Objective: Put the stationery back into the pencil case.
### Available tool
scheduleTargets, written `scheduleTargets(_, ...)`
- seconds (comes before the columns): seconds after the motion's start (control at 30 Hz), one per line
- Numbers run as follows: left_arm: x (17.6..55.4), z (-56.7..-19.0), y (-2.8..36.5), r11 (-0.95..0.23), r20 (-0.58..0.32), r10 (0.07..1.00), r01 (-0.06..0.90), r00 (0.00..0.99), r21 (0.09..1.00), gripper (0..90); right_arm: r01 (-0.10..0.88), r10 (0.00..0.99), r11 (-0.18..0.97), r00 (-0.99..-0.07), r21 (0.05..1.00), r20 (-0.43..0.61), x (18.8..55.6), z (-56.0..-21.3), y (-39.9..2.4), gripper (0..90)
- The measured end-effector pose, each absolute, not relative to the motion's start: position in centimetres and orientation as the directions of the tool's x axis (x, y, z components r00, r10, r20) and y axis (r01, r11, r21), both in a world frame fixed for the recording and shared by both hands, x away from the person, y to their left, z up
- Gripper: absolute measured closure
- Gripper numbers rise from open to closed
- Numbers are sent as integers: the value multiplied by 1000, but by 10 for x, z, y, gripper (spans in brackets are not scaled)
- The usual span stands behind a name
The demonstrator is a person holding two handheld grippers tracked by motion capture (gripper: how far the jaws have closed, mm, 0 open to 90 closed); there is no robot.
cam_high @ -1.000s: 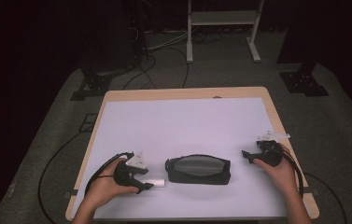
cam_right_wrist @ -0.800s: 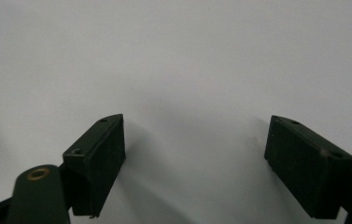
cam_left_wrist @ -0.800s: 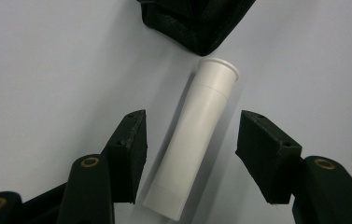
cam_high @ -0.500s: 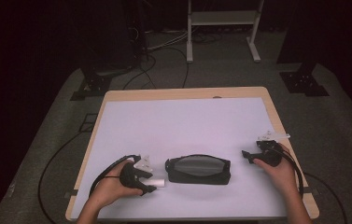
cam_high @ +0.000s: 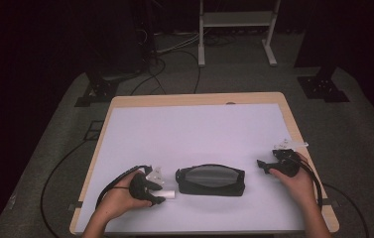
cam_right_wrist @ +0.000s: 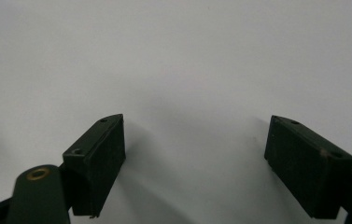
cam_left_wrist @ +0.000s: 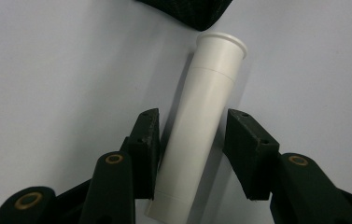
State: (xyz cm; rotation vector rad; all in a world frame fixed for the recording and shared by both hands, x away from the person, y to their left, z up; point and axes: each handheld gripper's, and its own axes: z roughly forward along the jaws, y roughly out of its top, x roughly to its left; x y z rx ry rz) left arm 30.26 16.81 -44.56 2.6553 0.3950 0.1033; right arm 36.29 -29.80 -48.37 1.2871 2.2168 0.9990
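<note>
So from where I'm standing, closest to the person's side of the bench [cam_high: 125,124] you've got the left tool [cam_high: 160,195] sitting low with a white plastic tube [cam_left_wrist: 201,126] lying flat between its jaws. In the left gripper view the jaws straddle the tube partway along its length, one pad [cam_left_wrist: 148,144] looks right against the tube's side, the other stands off with a visible gap. So I'd say it's half open and not actually gripping yet, more like lined up for the pinch. The tube's flared end points toward the black zip pouch [cam_high: 210,179], which lies just beyond it, near the middle of the front edge. The tube's tip is very close to the pouch's corner, can't quite tell if it touches.

Over on the other side, the right tool [cam_high: 264,165] rests on the bench, well apart from the pouch, jaws spread wide with nothing but bare white surface between them.

Further back it's just empty benchtop, then dark floor with cables and a white metal stand [cam_high: 236,20].

My read on progress: early days. The tube isn't lifted and the pouch looks closed. If the tube's going in the pouch, the grab, the opening and the insertion are all left to do.
</note>
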Motion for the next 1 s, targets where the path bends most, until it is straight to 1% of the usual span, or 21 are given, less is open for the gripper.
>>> scheduleTargets(0.3,302,-444,166,-876,13,271,241,963,417,627,587,864,325,-503,741,20,363,-484,-298,190)
scheduleTargets(0.63,300,-443,161,-882,8,288,263,958,390,700,588,864,324,-503,741,21,363,-484,-298,190)
scheduleTargets(0.83,300,-442,159,-883,4,313,290,950,370,706,587,864,325,-503,742,20,363,-484,-298,190)
scheduleTargets(1.0,300,-442,161,-873,-9,324,302,946,383,706,588,864,323,-503,741,22,363,-484,-298,190)
